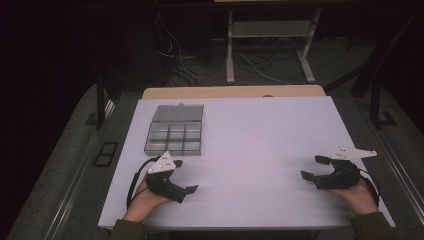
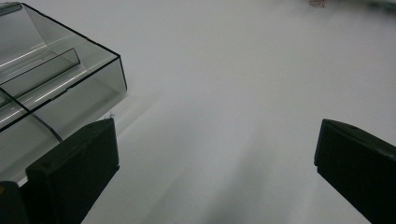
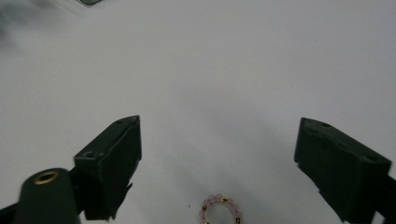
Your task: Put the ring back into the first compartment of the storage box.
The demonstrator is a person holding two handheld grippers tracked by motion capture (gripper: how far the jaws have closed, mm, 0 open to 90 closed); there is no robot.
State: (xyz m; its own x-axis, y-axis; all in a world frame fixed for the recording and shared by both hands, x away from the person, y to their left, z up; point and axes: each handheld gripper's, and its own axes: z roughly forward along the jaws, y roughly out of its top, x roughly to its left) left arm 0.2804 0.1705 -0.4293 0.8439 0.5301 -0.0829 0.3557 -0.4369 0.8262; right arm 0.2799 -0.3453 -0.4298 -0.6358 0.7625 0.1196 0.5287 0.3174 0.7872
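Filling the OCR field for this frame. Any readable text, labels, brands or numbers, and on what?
None readable in any view.
Clear compartment box: no label or print visible.
Left gripper and right gripper: black jaws and grey plates, no markings legible.
Small bead ring between the right gripper's jaws: no text.
White table: plain.

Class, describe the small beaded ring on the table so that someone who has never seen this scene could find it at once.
Start at the white table and go to the person's right gripper, near the front right edge with its jaws wide apart. On the tabletop between those jaws, close to the gripper body, lies the beaded ring. It is a tiny loop of pale pink beads with gold specks, far smaller than the clear compartment box on the left.
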